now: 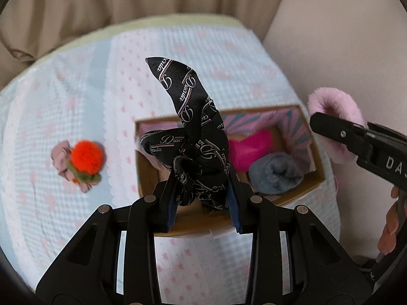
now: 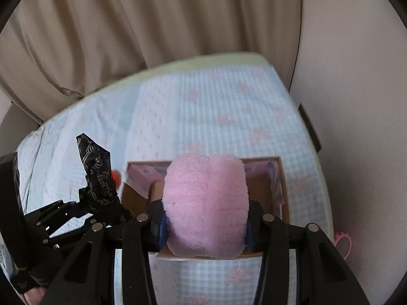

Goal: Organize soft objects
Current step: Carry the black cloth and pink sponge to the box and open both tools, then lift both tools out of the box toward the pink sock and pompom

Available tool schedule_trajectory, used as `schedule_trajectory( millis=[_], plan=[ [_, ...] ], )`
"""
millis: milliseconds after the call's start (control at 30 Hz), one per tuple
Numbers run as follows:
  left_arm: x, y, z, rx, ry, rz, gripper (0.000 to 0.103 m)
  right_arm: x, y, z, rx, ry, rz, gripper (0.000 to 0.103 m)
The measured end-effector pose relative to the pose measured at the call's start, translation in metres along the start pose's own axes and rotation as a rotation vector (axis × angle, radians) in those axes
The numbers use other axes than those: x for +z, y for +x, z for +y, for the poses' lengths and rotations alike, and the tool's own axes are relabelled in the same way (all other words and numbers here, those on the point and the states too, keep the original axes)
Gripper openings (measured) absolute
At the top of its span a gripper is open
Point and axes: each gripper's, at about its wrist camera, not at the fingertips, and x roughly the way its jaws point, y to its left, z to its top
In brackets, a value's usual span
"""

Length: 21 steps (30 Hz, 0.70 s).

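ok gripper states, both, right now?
Left gripper: shut on the black scarf, above the box.
Right gripper: shut on the pink plush, also over the box.

I count two tongs, the left (image 1: pixel 203 198) and the right (image 2: pixel 204 226). One cardboard box (image 1: pixel 319 164). One black printed scarf (image 1: pixel 195 137), one pink fluffy piece (image 2: pixel 204 203), one grey fluffy roll (image 1: pixel 276 176), one bright pink piece (image 1: pixel 251 150), one orange pompom (image 1: pixel 86 157).
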Motion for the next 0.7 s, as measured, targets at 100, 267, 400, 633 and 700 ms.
schedule_trajectory(
  millis=[100,267,400,633,700],
  plan=[
    [-0.002,0.029,0.003,0.000,-0.007,0.051,0.030,0.002,0.030,-0.011,0.014,0.023,0.070,0.042],
    [-0.012,0.079,0.003,0.019,-0.004,0.159,0.030,0.001,0.081,-0.024,0.044,0.056,0.199,0.042],
    [-0.018,0.101,0.003,0.016,-0.007,0.227,0.030,-0.007,0.108,-0.031,0.073,0.106,0.260,0.042],
    [-0.015,0.103,-0.011,0.021,0.084,0.270,0.102,-0.003,0.123,-0.038,0.107,0.141,0.245,0.094],
    [-0.014,0.097,-0.012,0.031,0.096,0.253,0.102,0.001,0.123,-0.039,0.096,0.125,0.222,0.103]
  ],
)
